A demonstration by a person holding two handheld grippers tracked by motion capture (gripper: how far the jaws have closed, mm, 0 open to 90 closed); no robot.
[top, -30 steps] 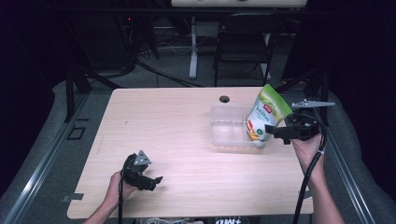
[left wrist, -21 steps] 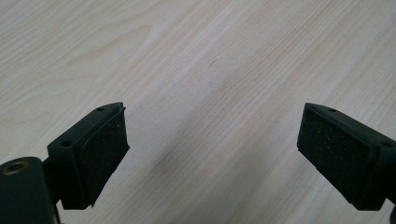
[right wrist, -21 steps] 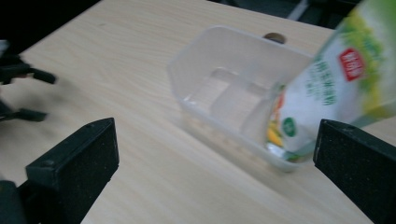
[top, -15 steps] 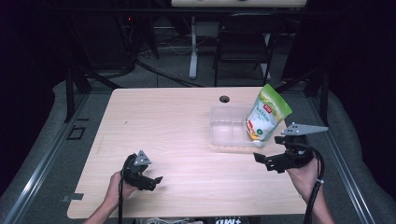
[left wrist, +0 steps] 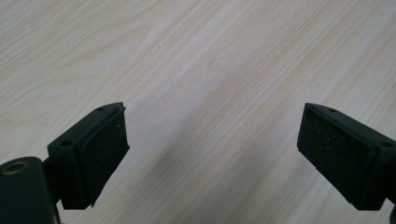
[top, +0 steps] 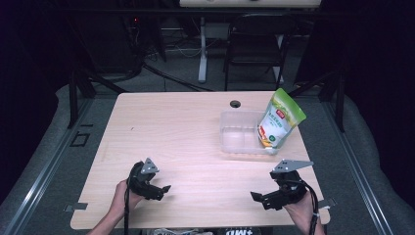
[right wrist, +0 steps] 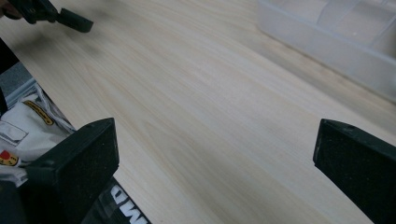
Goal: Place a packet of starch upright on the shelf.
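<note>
The green and white stand-up snack pouch with a red label point(top: 278, 123) stood tilted in the right end of the clear rectangular plastic container point(top: 240, 137), its top leaning toward 1 o'clock past the container rim; the pair sat on the pale wood-grain table point(top: 186, 132) at roughly 2 o'clock from the table centre. The right gripper point(top: 262, 198), at about 5 o'clock near the front edge, was well apart from the pouch, with jaws spread wide and nothing between them; the right gripper view showed bare table between the jaws and the container wall point(right wrist: 327, 42) beyond, toward 1 o'clock. The left gripper point(top: 159, 191), at about 7 o'clock, was likewise wide open and empty, with only table surface between its pads point(left wrist: 100, 154). The principal hazard appeared to be the pouch: it was unsupported by either gripper and leaned on the container wall, so a knock to the table or the container could tip it out over the rim. The container looked light and could slide if a gripper brushed it on approach. A grip taken high on the soft pouch would probably crush it or let it swing. Cables trailing from each gripper could also snag at the table's front edge.
</note>
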